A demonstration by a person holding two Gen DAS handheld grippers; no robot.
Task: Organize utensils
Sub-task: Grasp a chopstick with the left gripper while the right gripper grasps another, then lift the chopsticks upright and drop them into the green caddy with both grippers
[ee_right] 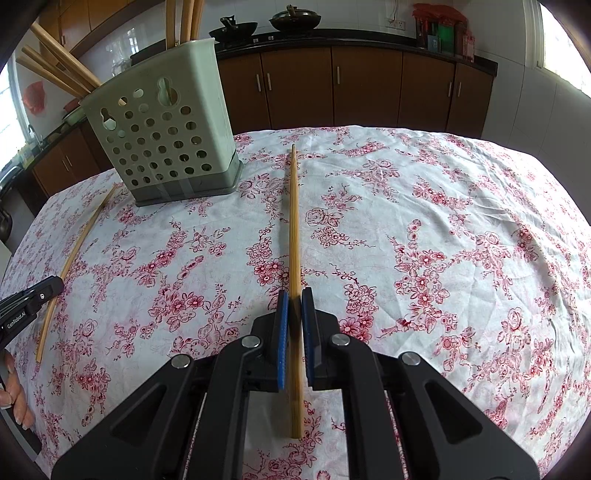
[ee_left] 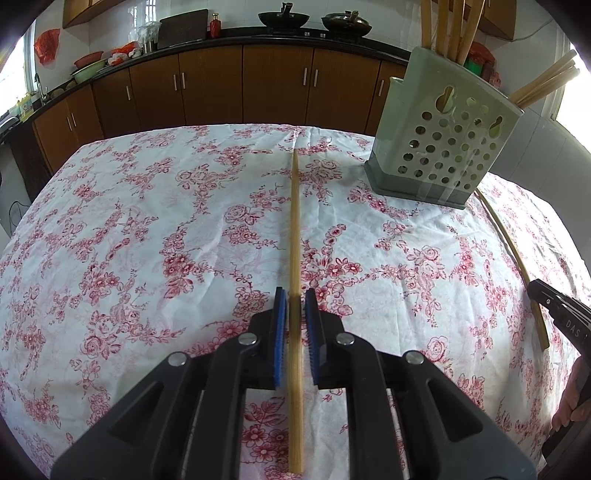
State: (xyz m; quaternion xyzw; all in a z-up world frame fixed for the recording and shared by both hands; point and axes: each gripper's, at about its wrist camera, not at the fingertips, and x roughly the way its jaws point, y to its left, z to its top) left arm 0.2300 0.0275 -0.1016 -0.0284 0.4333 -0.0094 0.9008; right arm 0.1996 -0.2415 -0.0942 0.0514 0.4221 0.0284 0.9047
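Observation:
Each gripper holds a long bamboo chopstick pointing forward over the floral tablecloth. My left gripper (ee_left: 295, 295) is shut on one chopstick (ee_left: 294, 221). My right gripper (ee_right: 294, 295) is shut on another chopstick (ee_right: 294, 221). A pale green perforated utensil holder (ee_left: 443, 136) with several chopsticks standing in it is at the far right in the left wrist view and at the far left in the right wrist view (ee_right: 162, 125). A third chopstick (ee_left: 513, 258) lies on the cloth beside the holder, also seen in the right wrist view (ee_right: 70, 266).
The table (ee_left: 147, 221) is covered by a white cloth with red flowers. Brown kitchen cabinets (ee_left: 258, 81) and a dark counter with woks (ee_left: 284, 18) run along the back. The other gripper shows at each view's edge (ee_left: 561, 310) (ee_right: 26, 306).

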